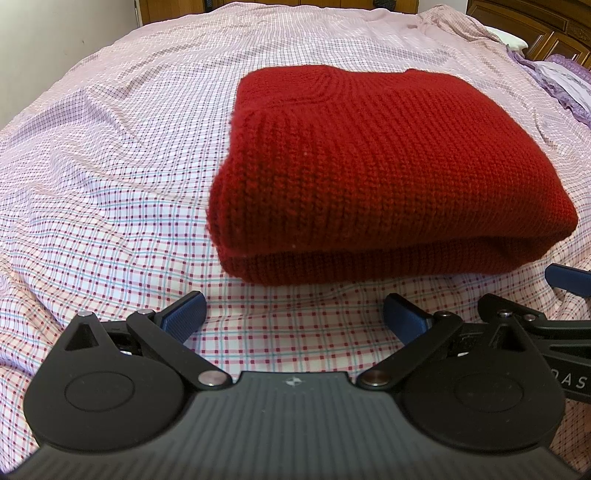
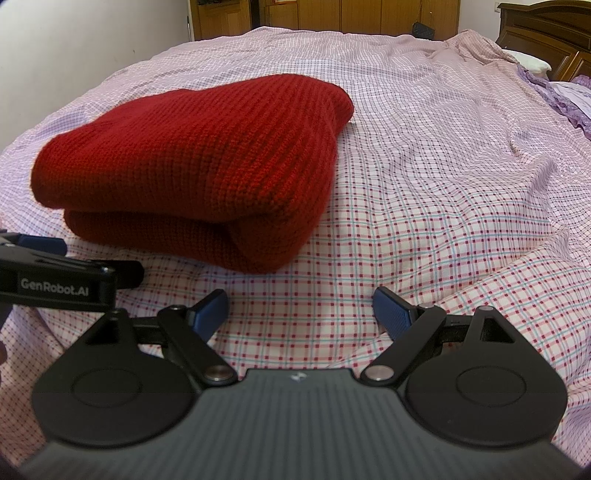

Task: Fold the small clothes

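Note:
A red knitted sweater (image 1: 369, 166) lies folded in a thick stack on the checked bedsheet (image 1: 110, 184). In the right wrist view the sweater (image 2: 192, 162) sits left of centre. My left gripper (image 1: 294, 312) is open and empty, just in front of the sweater's near edge, not touching it. My right gripper (image 2: 300, 308) is open and empty, in front of and to the right of the sweater. The right gripper's blue fingertip (image 1: 567, 280) shows at the right edge of the left wrist view. The left gripper's body (image 2: 55, 284) shows at the left of the right wrist view.
The pink checked sheet (image 2: 443, 184) is wrinkled and covers the whole bed. Purple frilled bedding (image 2: 569, 99) and a white pillow (image 2: 528, 61) lie at the far right. A wooden headboard (image 2: 546, 26) and wooden cabinets (image 2: 332, 16) stand behind the bed.

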Motion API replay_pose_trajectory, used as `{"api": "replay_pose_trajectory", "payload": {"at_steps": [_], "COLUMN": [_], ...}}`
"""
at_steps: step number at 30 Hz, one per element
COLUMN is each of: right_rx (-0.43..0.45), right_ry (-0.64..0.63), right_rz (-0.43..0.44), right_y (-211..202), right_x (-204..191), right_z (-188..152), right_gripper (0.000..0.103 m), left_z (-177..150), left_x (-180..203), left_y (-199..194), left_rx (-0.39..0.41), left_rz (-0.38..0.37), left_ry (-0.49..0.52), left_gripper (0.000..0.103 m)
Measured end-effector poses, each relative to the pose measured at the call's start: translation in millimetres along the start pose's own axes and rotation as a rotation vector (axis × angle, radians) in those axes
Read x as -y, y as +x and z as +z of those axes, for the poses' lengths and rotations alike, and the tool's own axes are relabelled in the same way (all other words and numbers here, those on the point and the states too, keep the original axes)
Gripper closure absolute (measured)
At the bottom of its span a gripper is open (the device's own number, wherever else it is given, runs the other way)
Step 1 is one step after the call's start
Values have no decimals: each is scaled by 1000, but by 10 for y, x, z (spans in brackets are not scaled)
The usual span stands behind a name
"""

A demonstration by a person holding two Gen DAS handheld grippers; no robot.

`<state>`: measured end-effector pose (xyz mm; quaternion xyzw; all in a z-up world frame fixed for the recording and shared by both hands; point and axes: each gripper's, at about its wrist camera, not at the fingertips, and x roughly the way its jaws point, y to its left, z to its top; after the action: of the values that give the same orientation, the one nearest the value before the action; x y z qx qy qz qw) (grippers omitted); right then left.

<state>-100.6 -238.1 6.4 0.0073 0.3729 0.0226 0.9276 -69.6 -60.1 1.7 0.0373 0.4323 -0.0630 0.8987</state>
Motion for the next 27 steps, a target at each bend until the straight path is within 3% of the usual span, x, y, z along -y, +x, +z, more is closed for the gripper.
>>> {"api": "replay_pose_trajectory", "payload": {"at_steps": [27], "right_rx": [-2], "right_ry": [0], "right_rz": [0], "right_y": [11], "right_x": [2], "right_z": [4], "right_gripper": [15], "left_z": [-4], "left_x": [32], "left_y": [-9], "left_rx": [0], "left_rz": [1], "left_ry": [0], "left_gripper": [0]}}
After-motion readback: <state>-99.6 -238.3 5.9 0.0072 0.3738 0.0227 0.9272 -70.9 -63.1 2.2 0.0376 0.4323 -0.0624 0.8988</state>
